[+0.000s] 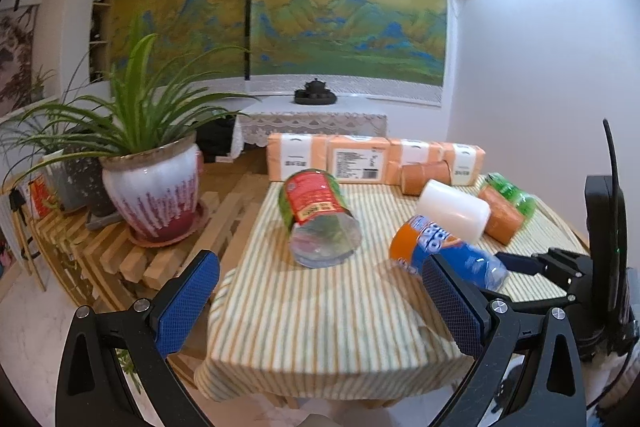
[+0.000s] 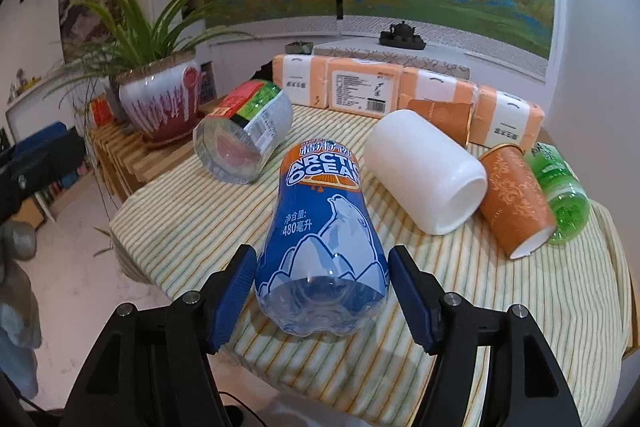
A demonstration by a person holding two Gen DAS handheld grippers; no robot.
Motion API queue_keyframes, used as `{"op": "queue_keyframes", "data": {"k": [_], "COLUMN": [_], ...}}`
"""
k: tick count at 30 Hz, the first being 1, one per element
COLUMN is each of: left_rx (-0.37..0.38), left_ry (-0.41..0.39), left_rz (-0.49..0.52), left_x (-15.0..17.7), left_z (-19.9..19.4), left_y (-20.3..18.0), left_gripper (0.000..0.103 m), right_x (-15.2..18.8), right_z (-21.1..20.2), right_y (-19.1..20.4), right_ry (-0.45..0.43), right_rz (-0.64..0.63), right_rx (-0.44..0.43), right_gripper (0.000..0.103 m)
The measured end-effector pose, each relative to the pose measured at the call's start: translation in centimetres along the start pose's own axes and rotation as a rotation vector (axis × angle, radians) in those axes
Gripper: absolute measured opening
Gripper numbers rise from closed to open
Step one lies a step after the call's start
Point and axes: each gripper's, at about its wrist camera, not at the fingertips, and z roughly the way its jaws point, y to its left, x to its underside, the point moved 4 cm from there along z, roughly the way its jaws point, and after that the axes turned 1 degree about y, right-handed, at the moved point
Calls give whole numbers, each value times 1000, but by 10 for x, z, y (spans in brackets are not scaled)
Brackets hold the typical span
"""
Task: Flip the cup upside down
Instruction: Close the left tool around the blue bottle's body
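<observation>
Right wrist view, lower centre: your right gripper straddles the base of the blue Arctic Ocean cup, which lies on its side on the striped tablecloth; its blue pads sit just beside the cup walls, and contact cannot be judged. Right of the cup lie a white cup and an orange paper cup. Left wrist view, bottom: your left gripper is spread wide and empty above the tablecloth's near edge.
</observation>
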Motion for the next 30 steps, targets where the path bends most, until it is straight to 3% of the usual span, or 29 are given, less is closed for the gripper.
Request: {"op": "queue_keyframes", "data": {"k": [3, 6, 14, 19, 30], "left_rx": [14, 40, 174, 266, 312], "left_ry": [8, 5, 38, 61, 101], "left_rz": [54, 152, 676, 883, 1399], "left_x": [-2, -4, 3, 13, 52], "left_z": [2, 4, 12, 17, 37], "left_y": [-11, -25, -87, -124, -174], "left_gripper": [103, 103, 103, 103, 103], "right_x": [3, 9, 54, 83, 96], "right_z": [-10, -25, -82, -103, -120], "right_y": [-6, -14, -52, -76, -95], "right_ry": [-32, -75, -161, -159, -184], "right_rz": [29, 75, 267, 361, 458], "right_rx": [-10, -22, -22, -4, -25], "right_gripper": [79, 81, 81, 81, 81]}}
